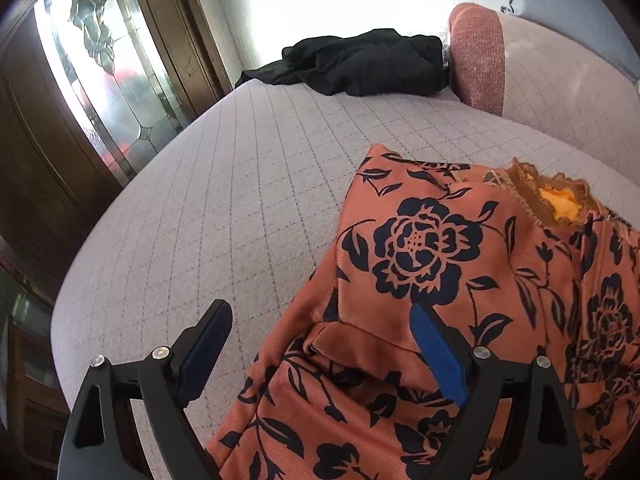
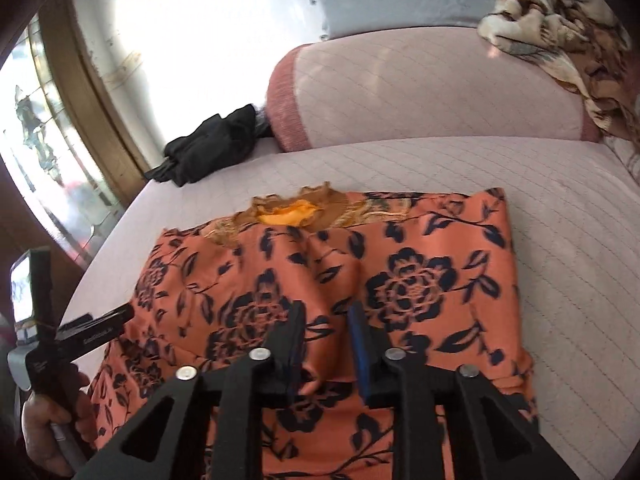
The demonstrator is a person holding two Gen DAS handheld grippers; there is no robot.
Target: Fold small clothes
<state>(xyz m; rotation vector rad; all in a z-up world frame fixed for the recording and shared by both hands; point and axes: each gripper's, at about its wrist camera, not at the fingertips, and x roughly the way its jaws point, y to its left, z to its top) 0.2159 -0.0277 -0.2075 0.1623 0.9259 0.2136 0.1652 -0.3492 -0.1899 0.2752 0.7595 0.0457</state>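
Note:
An orange garment with dark floral print and a gold lace collar [image 1: 440, 280] [image 2: 360, 280] lies on the pale quilted bed, both sides folded in toward its middle. My left gripper [image 1: 320, 344] is open and empty above the garment's left edge; it also shows in the right wrist view [image 2: 100, 328]. My right gripper [image 2: 326, 340] hangs over the garment's middle with its jaws narrowly apart, a raised ridge of fabric between them. I cannot tell whether the pads press it.
A black garment [image 1: 360, 62] [image 2: 208, 148] lies crumpled at the bed's far end. A pink bolster pillow [image 2: 420, 96] [image 1: 478, 56] lies along the head. A brown patterned blanket [image 2: 568, 48] lies at the far right. A leaded-glass door [image 1: 104, 92] stands left of the bed.

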